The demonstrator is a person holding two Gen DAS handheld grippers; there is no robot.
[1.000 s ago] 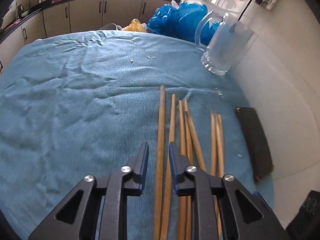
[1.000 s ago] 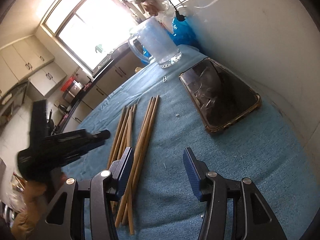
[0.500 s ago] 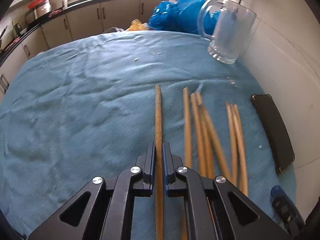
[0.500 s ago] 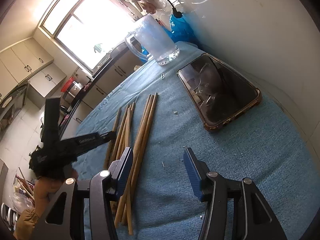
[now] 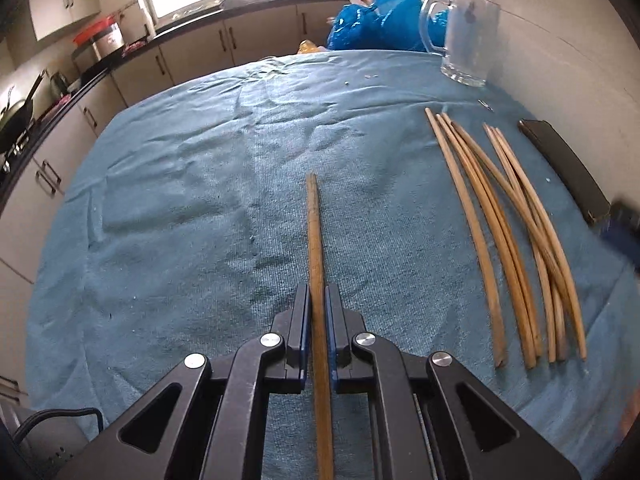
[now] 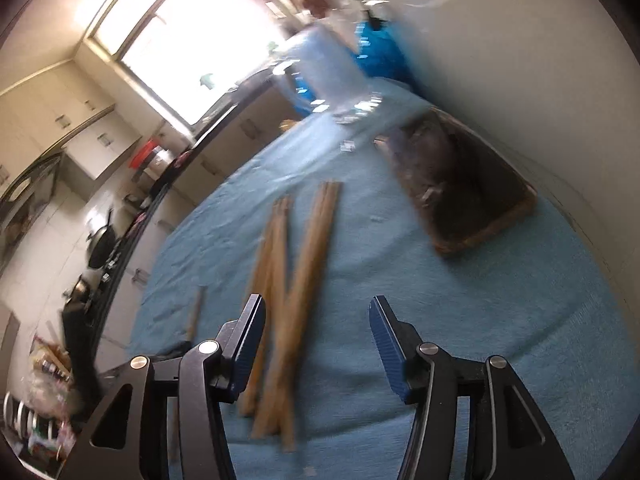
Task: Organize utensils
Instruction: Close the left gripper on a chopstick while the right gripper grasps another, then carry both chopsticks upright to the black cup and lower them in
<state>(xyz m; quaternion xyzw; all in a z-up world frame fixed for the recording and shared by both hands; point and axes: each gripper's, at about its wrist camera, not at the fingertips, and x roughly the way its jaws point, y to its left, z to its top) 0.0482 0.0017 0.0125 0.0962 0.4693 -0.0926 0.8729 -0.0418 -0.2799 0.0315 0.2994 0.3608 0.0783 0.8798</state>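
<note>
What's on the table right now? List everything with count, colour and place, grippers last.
loose wooden chopsticks: about seven, tan, lying together right of the held one
single wooden chopstick: one, darker brown, apart at centre
clear glass mug: one, far right by the wall
dark phone: one, right edge
blue plastic bag: one, far edge
blue towel: one, covering the table
left gripper: shut on the single chopstick
right gripper: open, empty, above the loose chopsticks
</note>
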